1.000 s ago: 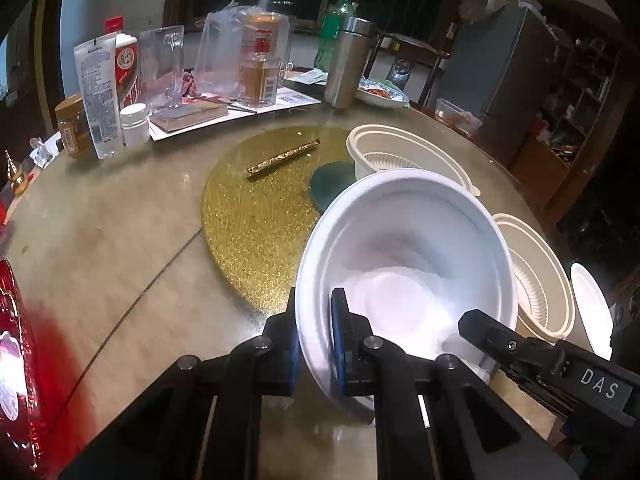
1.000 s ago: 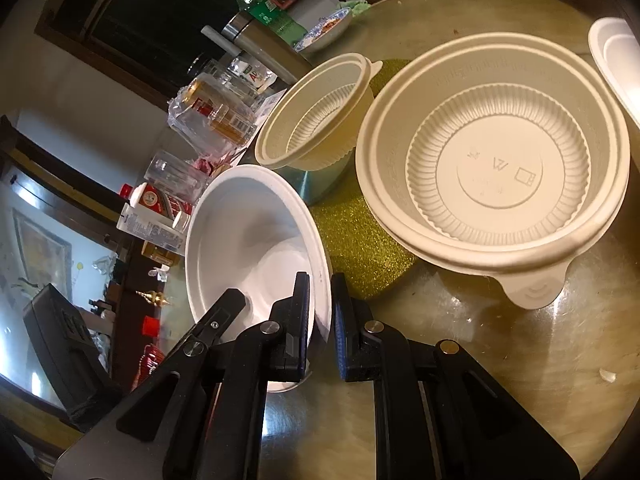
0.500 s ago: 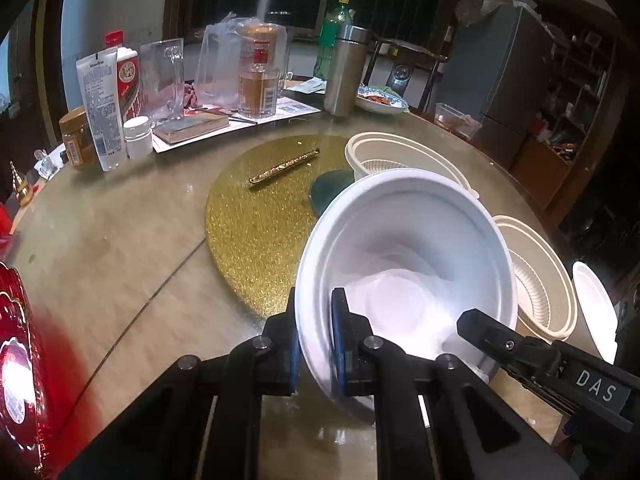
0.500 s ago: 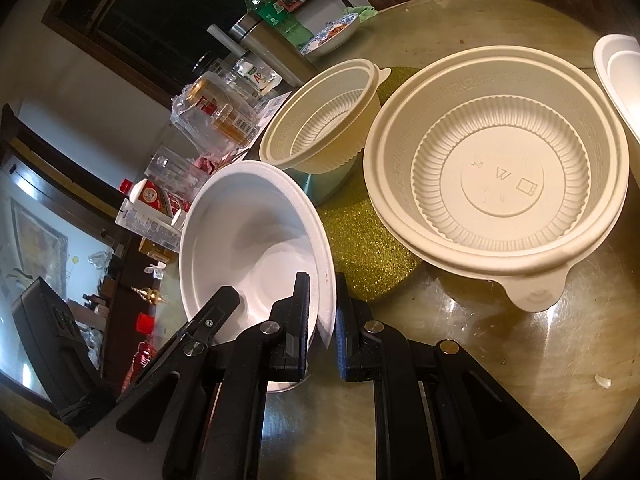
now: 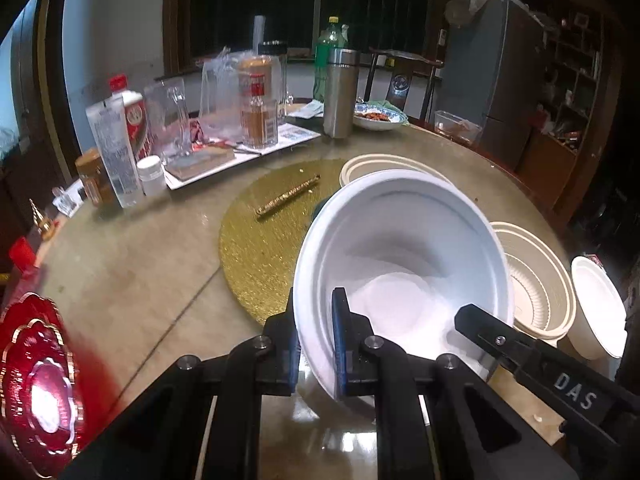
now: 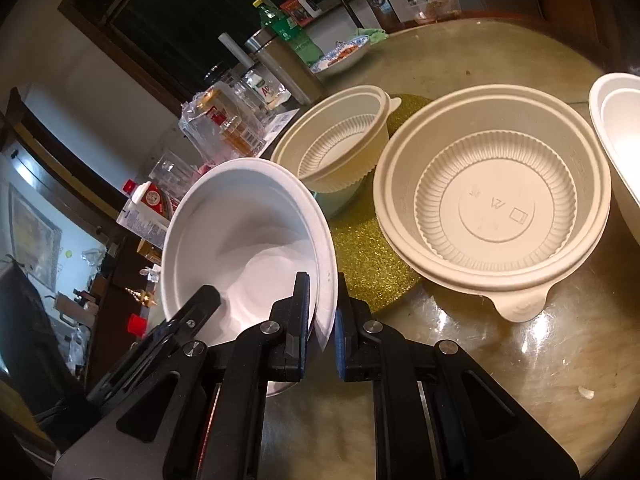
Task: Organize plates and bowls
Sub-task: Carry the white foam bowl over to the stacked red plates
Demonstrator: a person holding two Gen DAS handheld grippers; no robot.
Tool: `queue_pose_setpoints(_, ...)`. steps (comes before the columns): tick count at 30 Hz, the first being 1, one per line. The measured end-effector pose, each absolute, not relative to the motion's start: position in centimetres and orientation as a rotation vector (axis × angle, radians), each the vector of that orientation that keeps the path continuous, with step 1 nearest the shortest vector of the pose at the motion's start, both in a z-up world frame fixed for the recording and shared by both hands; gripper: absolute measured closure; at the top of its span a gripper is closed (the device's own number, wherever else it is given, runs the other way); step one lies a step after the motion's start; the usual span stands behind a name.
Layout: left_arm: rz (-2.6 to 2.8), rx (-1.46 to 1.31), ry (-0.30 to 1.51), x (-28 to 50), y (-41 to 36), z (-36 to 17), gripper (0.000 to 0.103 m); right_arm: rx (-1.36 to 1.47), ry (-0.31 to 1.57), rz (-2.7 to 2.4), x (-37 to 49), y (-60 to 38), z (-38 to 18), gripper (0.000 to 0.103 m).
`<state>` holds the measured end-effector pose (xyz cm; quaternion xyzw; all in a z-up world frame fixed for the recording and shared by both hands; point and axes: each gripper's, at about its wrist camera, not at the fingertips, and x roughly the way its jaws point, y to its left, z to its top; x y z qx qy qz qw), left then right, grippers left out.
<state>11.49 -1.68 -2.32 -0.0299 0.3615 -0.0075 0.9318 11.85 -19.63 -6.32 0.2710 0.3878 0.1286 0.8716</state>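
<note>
both grippers are clamped on the same white bowl (image 5: 404, 264), one on each side of its rim: the left gripper (image 5: 316, 344) pinches the near-left edge, the right gripper (image 6: 322, 316) pinches the opposite edge. the bowl is tilted and looks lifted just over the table (image 5: 132, 280), near the gold mat (image 5: 264, 248). it looks like thin disposable stuff, so probably super light, a bit flexy and easy to crush or crack at the lip. the rim is the obvious place to grab, gently. count: one white bowl held, two beige ribbed bowls (image 6: 496, 200) on the table, though the nearer one may be a nested pair, and one more white bowl (image 6: 620, 152) at the far right.
</note>
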Motion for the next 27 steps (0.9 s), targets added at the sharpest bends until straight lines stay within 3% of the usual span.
queue_pose_setpoints(27,0.106,-0.138,0.646,4.0,6.8,1.6,0.090,0.335,0.743,0.415,7.0,-10.4,-0.9,0.092)
